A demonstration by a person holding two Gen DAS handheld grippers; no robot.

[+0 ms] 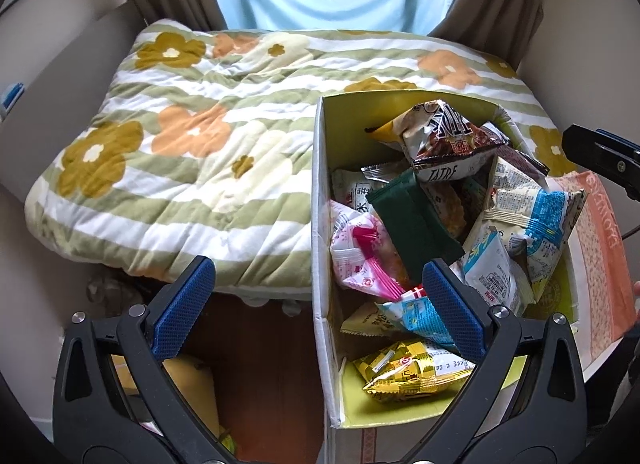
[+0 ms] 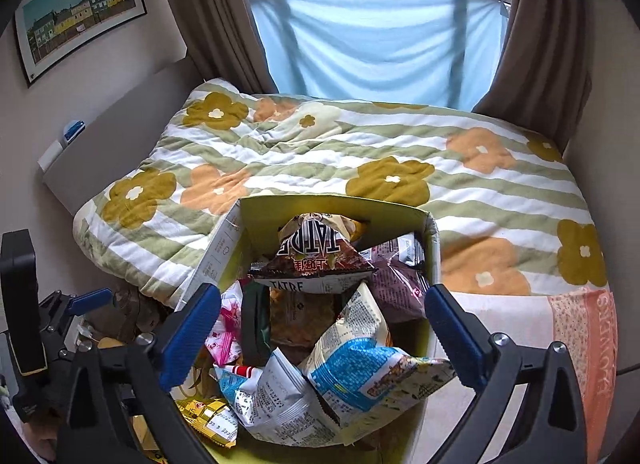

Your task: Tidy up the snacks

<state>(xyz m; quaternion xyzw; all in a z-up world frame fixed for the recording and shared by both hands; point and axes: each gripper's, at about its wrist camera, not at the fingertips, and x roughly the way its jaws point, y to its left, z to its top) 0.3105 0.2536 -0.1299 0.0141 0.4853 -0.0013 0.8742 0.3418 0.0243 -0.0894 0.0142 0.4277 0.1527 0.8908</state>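
An open cardboard box [image 1: 320, 224] with a yellow-green lining is seen resting at the near edge of a bed, against a quilt [image 1: 180, 152] printed with green stripes and orange and mustard flowers. The box is filled with loose snack packets, heaped without order. At the far end a brown bag lettered TATRE [image 1: 448, 140] is propped on top of the pile; a dark green packet [image 1: 408, 224] is laid slantwise near the middle, with a pink-and-white packet [image 1: 356, 252] beside it against the left wall. A blue-and-white packet [image 1: 536, 212] is leaned toward the right wall, and a gold foil packet [image 1: 404, 372] is found at the near end on the box floor. The left gripper [image 1: 320, 308] is held spread wide above the near left wall of the box, nothing being clasped between its blue pads. The right gripper [image 2: 324, 336] is likewise held spread wide and unloaded, straddling the heap from above; whether its pads touch any packet cannot be told for certain. A peach patterned cloth [image 2: 580, 344] is spread on the bed just right of the box. A pale blue sheet [image 2: 376, 44] is hung across the window behind, between brown curtains [image 2: 216, 12].
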